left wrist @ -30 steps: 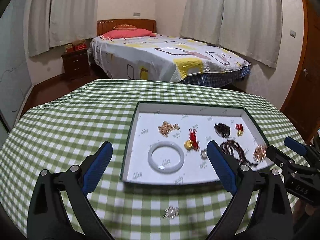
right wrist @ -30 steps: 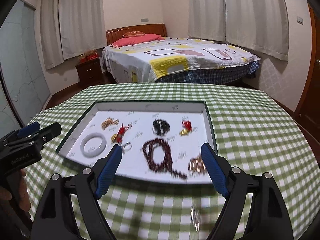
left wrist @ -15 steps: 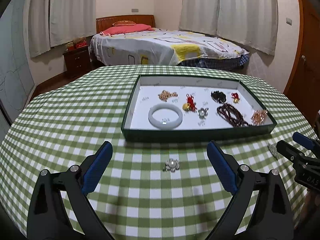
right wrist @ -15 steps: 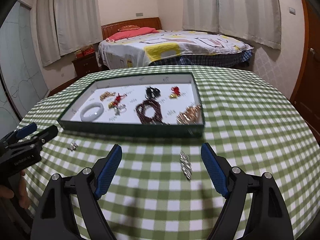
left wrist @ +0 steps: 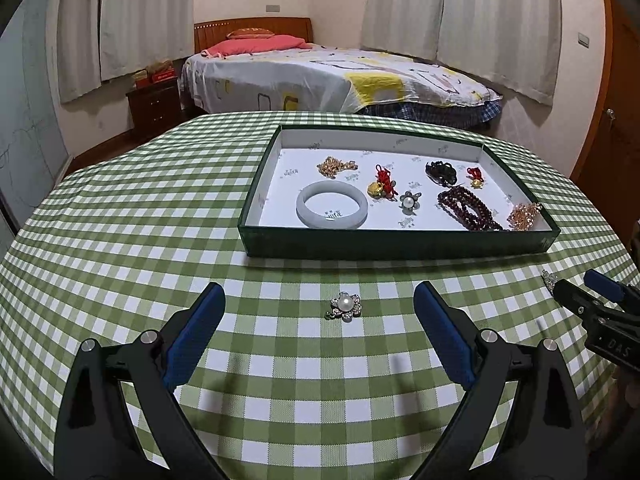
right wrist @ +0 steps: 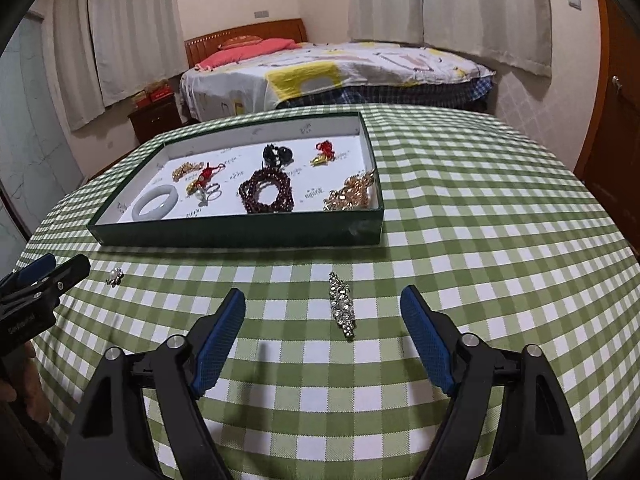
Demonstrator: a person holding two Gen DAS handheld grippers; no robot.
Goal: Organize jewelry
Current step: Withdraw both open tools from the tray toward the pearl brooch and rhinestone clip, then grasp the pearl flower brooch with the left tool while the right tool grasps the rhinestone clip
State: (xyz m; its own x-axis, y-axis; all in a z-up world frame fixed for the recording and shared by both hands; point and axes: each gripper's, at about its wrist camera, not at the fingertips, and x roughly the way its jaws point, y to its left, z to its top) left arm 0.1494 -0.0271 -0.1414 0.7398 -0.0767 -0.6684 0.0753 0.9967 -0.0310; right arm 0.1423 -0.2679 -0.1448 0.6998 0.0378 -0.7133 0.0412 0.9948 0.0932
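Green-and-white gingham cloth covers the round surface [left wrist: 168, 216], with a quilted bed [left wrist: 320, 76] behind it. On the cloth sits a shallow dark-green box tray [left wrist: 400, 242], lined in white paper, holding a smooth pale jade bangle [left wrist: 332, 205], a coil of dark red beads [right wrist: 267, 191], gold chains and red knotted charms (small and tangled). Two pieces lie outside it, well apart: a pearl flower brooch [left wrist: 346, 306] between the left gripper's [left wrist: 320, 328] released jaws, and a long rhinestone clip [right wrist: 341, 303] between the right gripper's [right wrist: 323, 332] equally spread jaws. Neither piece is touched.
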